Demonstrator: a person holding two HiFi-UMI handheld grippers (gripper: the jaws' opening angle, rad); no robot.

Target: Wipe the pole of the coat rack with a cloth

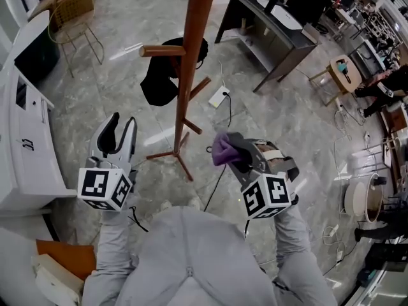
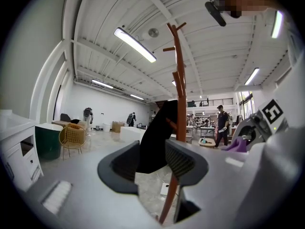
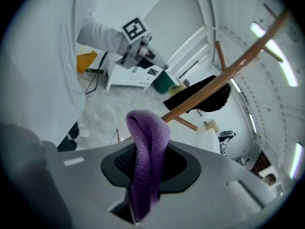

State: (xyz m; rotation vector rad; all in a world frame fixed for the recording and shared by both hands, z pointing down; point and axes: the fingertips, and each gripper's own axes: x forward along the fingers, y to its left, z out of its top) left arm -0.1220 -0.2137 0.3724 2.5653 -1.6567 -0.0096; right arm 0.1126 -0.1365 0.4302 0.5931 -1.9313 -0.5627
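No words or numbers legible anywhere, only black-and-white square code markers on the left cube [image 1: 104, 188] of the left tool [image 1: 123, 125] and the right cube [image 1: 266, 196] of the right tool [image 1: 229, 153], small dark mark [image 1: 27, 144] on the white cabinet [image 1: 19, 177] at left, too small to read

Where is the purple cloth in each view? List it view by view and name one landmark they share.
Head view: purple cloth just right of centre, right of the rack's foot.
Left gripper view: small, near the right edge, below mid-height.
Right gripper view: large, low centre, standing up in a fold.
Shared landmark: the coat rack pole.
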